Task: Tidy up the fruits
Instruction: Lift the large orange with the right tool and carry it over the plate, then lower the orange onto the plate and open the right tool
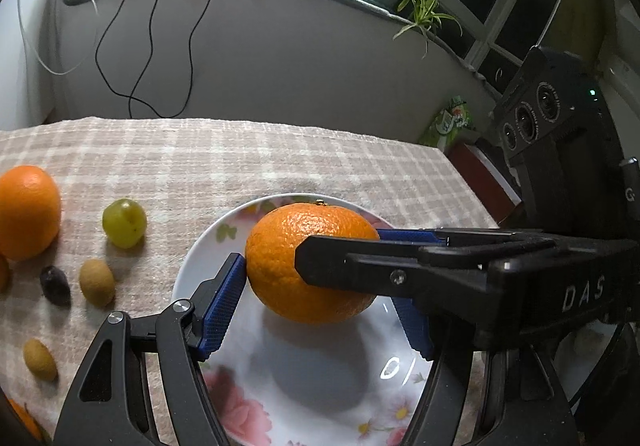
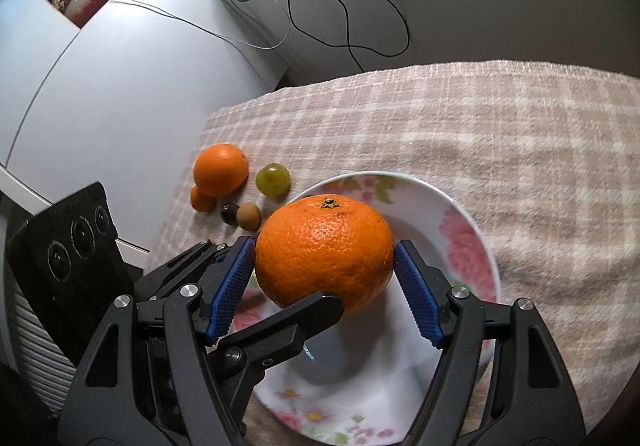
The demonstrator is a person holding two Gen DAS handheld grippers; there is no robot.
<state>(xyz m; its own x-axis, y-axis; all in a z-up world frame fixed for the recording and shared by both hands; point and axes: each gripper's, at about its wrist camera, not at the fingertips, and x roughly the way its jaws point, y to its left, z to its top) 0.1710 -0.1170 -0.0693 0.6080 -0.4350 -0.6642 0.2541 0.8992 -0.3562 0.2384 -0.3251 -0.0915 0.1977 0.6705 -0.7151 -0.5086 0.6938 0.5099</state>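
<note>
On the checked cloth (image 2: 480, 118), both tools, left (image 1: 320, 310) and right (image 2: 324, 286), clamp the orange (image 2: 324, 250) over the plate (image 2: 452, 206).

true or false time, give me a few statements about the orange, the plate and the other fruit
1. The big orange sits between the right gripper's blue fingers, over the flowered plate. True.
2. A second orange lies on the plate too. False: the other orange lies on the checked cloth, off the plate.
3. The green grape lies on the cloth between the plate and that other orange. True.
4. The left gripper is far from the plate. False: its fingers flank the big orange over the plate.
5. The plate is plain white. False: it has pink flowers.
</note>
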